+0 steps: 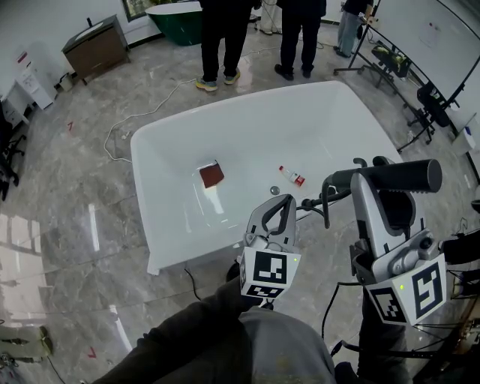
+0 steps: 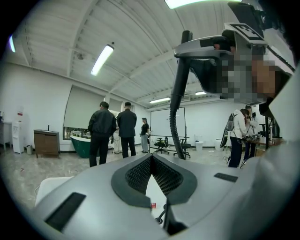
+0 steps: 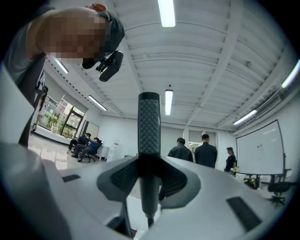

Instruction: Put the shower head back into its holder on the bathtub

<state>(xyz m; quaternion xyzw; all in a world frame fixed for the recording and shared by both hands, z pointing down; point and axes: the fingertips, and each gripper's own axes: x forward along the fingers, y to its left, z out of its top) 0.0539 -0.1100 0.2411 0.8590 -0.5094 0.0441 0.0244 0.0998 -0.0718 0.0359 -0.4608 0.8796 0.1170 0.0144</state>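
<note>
The white bathtub [image 1: 142, 154] fills the middle of the head view. My right gripper [image 1: 366, 180] is shut on the dark textured shower head handle [image 1: 390, 177], held level above the tub's near right rim. In the right gripper view the handle [image 3: 149, 126] stands upright between the pads of the right gripper [image 3: 149, 171]. Its black hose [image 1: 327, 210] loops down beside the rim. Chrome fittings [image 1: 371, 161] stand on the right rim just beyond the handle. My left gripper [image 1: 279, 201] is shut and holds nothing over the near rim; in the left gripper view the left gripper [image 2: 151, 158] points past the hose [image 2: 177, 98].
Inside the tub lie a red-brown square [image 1: 211, 175], a small bottle [image 1: 292, 176] and the drain [image 1: 274, 190]. A white cable [image 1: 142, 112] trails on the marble floor at the left. People [image 1: 221, 37] stand beyond the tub, near a green tub [image 1: 176, 19], a cabinet [image 1: 96, 46] and a whiteboard stand [image 1: 420, 45].
</note>
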